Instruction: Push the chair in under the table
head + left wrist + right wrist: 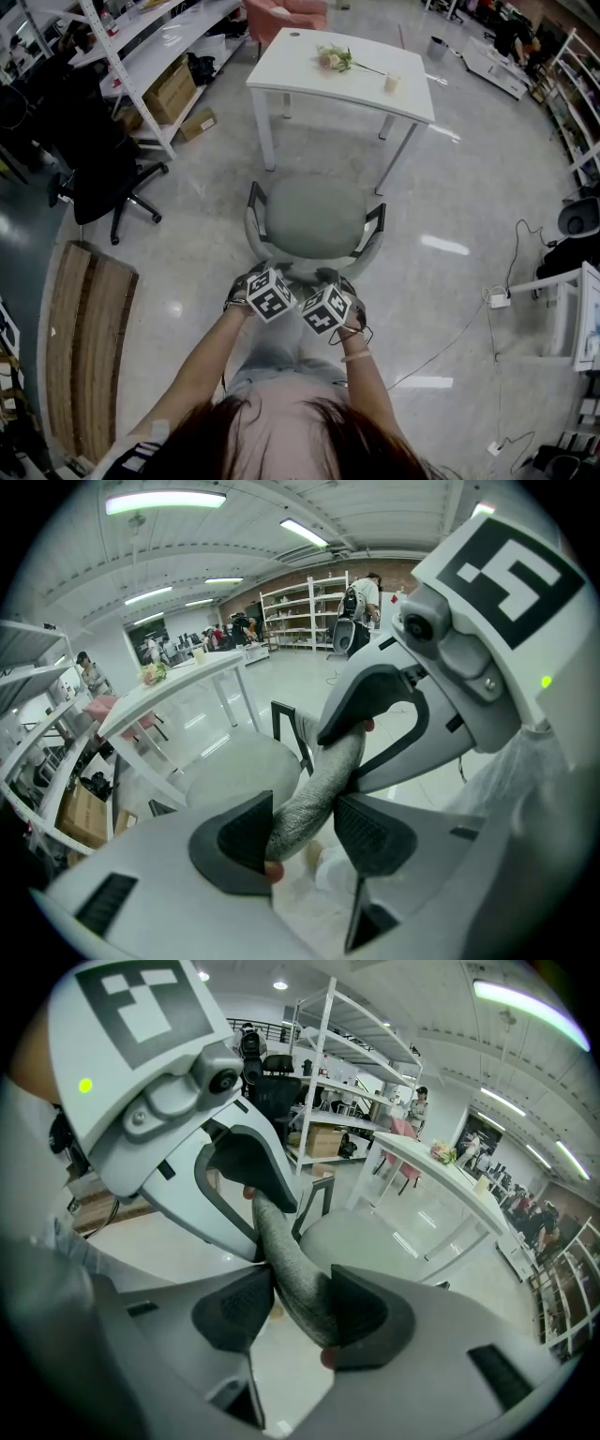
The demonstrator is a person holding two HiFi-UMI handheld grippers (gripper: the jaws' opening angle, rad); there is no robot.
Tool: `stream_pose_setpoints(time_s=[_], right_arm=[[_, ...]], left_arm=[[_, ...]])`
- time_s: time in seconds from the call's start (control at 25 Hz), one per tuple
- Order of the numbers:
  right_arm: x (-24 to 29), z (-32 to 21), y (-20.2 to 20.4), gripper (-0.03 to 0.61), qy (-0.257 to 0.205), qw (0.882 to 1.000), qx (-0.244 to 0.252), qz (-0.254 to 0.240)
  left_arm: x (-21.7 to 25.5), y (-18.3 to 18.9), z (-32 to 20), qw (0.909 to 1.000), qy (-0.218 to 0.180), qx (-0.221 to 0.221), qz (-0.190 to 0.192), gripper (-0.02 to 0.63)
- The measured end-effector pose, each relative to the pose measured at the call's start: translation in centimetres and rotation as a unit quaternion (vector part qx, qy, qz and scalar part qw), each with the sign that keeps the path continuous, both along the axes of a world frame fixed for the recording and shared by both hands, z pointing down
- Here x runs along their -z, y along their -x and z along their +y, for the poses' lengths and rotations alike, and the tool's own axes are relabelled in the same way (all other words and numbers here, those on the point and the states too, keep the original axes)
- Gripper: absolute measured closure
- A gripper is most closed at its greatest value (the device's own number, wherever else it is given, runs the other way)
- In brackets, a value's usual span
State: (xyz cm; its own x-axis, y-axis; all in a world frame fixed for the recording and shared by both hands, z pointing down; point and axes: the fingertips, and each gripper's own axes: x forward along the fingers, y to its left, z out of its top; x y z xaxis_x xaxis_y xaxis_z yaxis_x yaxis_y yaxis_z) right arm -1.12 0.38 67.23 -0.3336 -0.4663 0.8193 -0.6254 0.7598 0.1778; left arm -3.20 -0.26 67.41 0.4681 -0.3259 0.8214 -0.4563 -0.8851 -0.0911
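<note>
The chair (314,217) back is clamped in the left tool (305,827) and right tool (302,1312); an uneven push could swing an armrest (375,220) into a desk (281,66) leg.

Head view looks steeply down; both gripper views closely face the chair (314,217).

white tongs (300,834), black pads (239,841), square-marked cubes (272,292)

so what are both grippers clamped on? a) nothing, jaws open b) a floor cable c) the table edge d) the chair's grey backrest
d: the left gripper and the right gripper each have their jaws pressed on the chair's grey backrest.
</note>
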Motion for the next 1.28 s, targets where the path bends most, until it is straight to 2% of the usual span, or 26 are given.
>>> stream_pose_setpoints(time_s=[1.28], right_arm=[[-0.1,-7.7,-1.3,0.379,0.007,1.0,-0.005,0.001]], left_arm=[[-0.1,-1.3,-7.7,1.0,0.005,-0.006,0.0,0.41]])
